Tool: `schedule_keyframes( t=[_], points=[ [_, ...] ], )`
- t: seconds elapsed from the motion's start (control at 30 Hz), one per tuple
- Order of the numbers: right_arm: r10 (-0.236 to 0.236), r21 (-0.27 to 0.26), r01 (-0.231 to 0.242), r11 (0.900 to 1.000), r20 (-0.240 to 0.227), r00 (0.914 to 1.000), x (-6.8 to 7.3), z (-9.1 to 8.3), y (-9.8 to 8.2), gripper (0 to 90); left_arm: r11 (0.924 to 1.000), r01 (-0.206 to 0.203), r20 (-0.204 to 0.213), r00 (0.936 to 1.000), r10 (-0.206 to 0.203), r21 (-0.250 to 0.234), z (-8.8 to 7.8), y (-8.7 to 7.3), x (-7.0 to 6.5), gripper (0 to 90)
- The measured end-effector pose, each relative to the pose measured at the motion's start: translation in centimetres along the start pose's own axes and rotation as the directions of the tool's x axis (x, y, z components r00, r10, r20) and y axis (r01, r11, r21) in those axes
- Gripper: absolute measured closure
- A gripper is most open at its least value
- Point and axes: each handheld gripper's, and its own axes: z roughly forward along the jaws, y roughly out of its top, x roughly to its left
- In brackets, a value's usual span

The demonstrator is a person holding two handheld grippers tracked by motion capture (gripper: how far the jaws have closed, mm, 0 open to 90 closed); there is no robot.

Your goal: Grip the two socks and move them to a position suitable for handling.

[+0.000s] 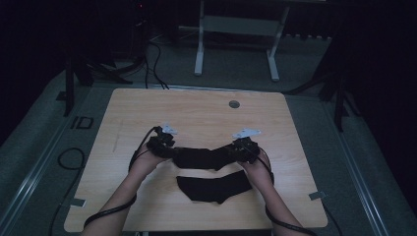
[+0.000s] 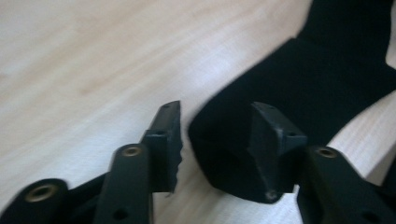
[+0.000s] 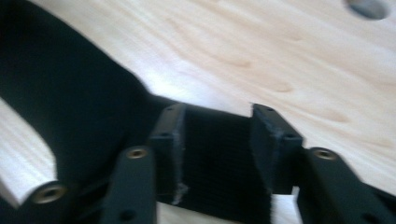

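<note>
Two black socks lie on the table (image 1: 147, 108), and the one I am working, the far sock (image 1: 201, 157), is stretched flat between my two grippers, with the near sock (image 1: 214, 187) lying just beside it toward me, crumpled a little and untouched. My left gripper (image 1: 164, 146) sits at the far sock's left end; in the left gripper view its fingers (image 2: 163, 140) stand spread, the rounded end of the sock lying by the right finger and bare wood in the gap, so nothing is pinched. My right gripper (image 1: 242, 147) sits at the other end; in the right gripper view its fingers (image 3: 273, 144) are also apart, with ribbed black cloth lying flat between them but not squeezed. I judge the far sock as laid out and let go, so what is left is likely bringing the near sock onto it or pairing them. Which end is cuff and which is toe I cannot say for sure, since the dim high view merges sock and grippers into one dark mass. A round hole (image 1: 234, 104) shows in the wood beyond.
</note>
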Motion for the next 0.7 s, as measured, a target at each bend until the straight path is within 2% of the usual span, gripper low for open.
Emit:
schedule_keyframes(
  t=[0.03, 0.07, 0.1, 0.13, 0.17, 0.2, 0.23, 0.27, 0.3, 0.37, 0.5, 0.57, 0.6, 0.7],
  points=[
    [0.006, -0.006, -0.006, 1.0, 0.008, 1.0, -0.3, -0.2, 0.0, 59.5, 0.9997, 0.006, -0.004, 1.0, -0.006, -0.023, -0.4, 0.0, 0.0, 53.6],
    [0.017, -0.01, -0.017, 1.0, 0.008, 0.9998, -0.6, -0.5, 0.0, 66.1, 0.999, 0.009, 0.001, 1.0, -0.009, -0.043, -0.7, 0.0, 0.0, 53.7],
    [0.019, -0.027, -0.019, 0.999, 0.033, 0.9993, -1.1, -0.9, 0.0, 70.0, 0.9985, 0.01, 0.0, 1.0, -0.01, -0.055, -1.0, 0.0, -0.1, 54.9],
    [0.019, -0.027, -0.019, 0.999, 0.033, 0.9993, -1.1, -0.9, 0.0, 70.0, 0.9974, 0.003, 0.0, 1.0, -0.003, -0.073, -1.4, 0.0, -0.3, 54.9],
    [0.027, -0.037, -0.025, 0.999, 0.045, 0.9986, -1.4, -1.2, 0.0, 79.3, 0.9966, -0.006, 0.019, 0.9998, 0.008, -0.082, -1.6, 0.0, -0.5, 59.3],
    [0.038, -0.046, -0.036, 0.998, 0.043, 0.9984, -1.7, -1.4, -0.1, 84.4, 0.9973, -0.016, 0.043, 0.9989, 0.019, -0.072, -1.7, 0.0, -0.8, 66.3],
    [0.039, -0.047, -0.036, 0.998, 0.048, 0.9981, -2.0, -1.6, -0.3, 89.6, 0.9977, -0.029, 0.057, 0.9978, 0.033, -0.062, -1.6, 0.0, -1.2, 78.7],
    [0.039, -0.047, -0.036, 0.998, 0.048, 0.9981, -2.0, -1.6, -0.3, 89.6, 0.9976, -0.05, 0.066, 0.9964, 0.053, -0.048, -1.5, -0.1, -1.5, 78.7],
    [0.02, -0.03, -0.019, 0.999, 0.036, 0.9991, -2.0, -1.2, -0.5, 89.8, 0.9975, -0.063, 0.073, 0.9952, 0.065, -0.032, -1.2, -0.2, -1.8, 84.8],
    [0.009, -0.018, -0.008, 1.0, 0.028, 0.9996, -1.8, -1.0, -0.6, 89.8, 0.9975, -0.069, 0.084, 0.994, 0.07, -0.014, -0.4, -0.4, -2.1, 87.4],
    [-0.014, 0.005, 0.014, 1.0, 0.006, 0.9999, -1.4, 0.2, -1.1, 89.7, 0.9997, -0.023, 0.09, 0.9957, 0.022, 0.003, 1.2, -1.1, -1.7, 87.5],
    [-0.011, 0.014, 0.011, 1.0, 0.005, 0.9999, -1.3, 0.5, -1.3, 89.7, 0.9997, -0.019, 0.087, 0.996, 0.018, 0.018, 1.8, -1.4, -1.5, 87.5],
    [-0.022, 0.044, 0.021, 0.999, 0.006, 0.9998, -1.2, 1.4, -1.8, 89.7, 0.9998, -0.002, 0.083, 0.9966, 0.0, 0.02, 2.3, -1.7, -1.2, 87.5],
    [-0.016, 0.073, 0.015, 0.997, 0.009, 0.9998, -1.4, 2.0, -2.5, 89.7, 0.9995, 0.018, 0.072, 0.9972, -0.019, 0.028, 2.8, -1.9, -0.8, 87.5]
  ],
)
